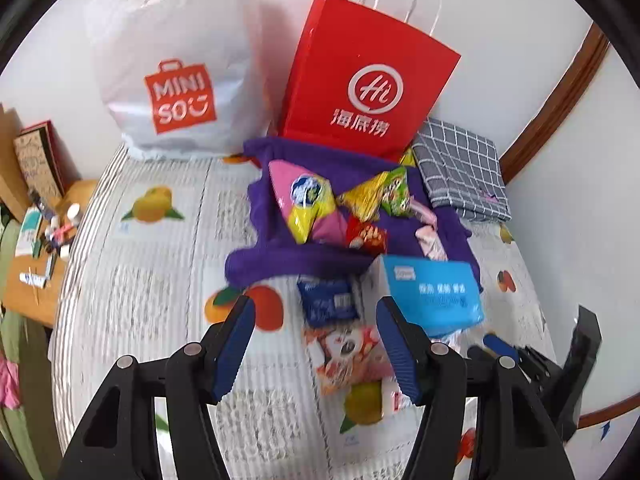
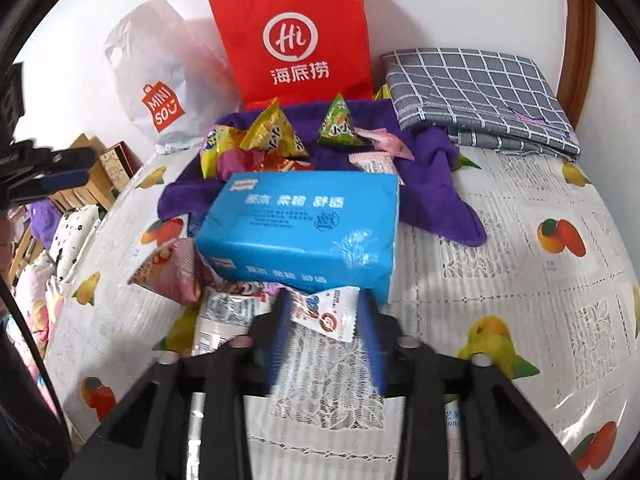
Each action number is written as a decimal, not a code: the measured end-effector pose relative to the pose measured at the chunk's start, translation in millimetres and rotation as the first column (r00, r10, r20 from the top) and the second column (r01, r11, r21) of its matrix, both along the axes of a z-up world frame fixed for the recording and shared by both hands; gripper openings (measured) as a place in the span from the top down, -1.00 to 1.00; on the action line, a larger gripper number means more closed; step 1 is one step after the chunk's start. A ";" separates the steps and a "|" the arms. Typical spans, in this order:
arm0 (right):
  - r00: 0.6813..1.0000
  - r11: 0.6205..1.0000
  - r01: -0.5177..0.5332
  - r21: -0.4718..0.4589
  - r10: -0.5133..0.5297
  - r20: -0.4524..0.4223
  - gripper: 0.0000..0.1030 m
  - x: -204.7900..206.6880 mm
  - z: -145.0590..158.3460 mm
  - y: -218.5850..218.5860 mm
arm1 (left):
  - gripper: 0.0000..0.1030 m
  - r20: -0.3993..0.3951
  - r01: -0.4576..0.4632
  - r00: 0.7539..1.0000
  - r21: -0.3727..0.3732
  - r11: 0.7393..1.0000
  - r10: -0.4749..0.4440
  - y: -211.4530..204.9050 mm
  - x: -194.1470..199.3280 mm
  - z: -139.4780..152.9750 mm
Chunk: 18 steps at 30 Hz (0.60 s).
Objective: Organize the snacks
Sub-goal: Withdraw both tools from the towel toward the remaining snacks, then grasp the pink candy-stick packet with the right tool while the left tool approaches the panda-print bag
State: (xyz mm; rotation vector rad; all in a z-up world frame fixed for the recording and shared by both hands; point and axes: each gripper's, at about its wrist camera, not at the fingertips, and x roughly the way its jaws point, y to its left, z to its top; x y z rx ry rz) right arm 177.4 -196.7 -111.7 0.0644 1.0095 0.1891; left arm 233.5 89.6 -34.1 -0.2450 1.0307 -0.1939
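Red paper bag (image 1: 368, 76) with a white circular logo and white characters. White plastic bag (image 1: 176, 60) bearing an orange-red square emblem. Purple towel (image 1: 316, 256). Grey cloth (image 2: 476, 96) with a white grid check. Blue tissue pack (image 2: 300, 228) with white print. Pink-and-yellow packet (image 1: 304, 204); green packet (image 2: 338, 124); yellow packet (image 2: 272, 132). White counter cover (image 2: 520, 280), lace-patterned, printed with orange and yellow fruit. Black tongs with blue pads (image 1: 236, 352).
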 end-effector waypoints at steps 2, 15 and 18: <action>1.000 1.000 0.017 0.010 -0.017 -0.010 0.15 3.1 -7.0 -5.1 | -0.17 -0.004 -0.001 1.000 -0.005 1.000 0.001 1.4 -7.2 -5.9; 0.995 0.983 0.060 0.175 -0.045 -0.090 0.15 16.2 -45.3 -15.0 | -0.17 0.005 0.044 0.999 -0.063 0.997 -0.044 -4.1 -38.8 -38.2; 0.995 0.982 0.067 0.176 -0.052 -0.085 0.35 16.7 -46.2 -13.3 | -0.17 0.003 0.054 0.999 -0.058 0.997 -0.054 -6.6 -40.8 -39.6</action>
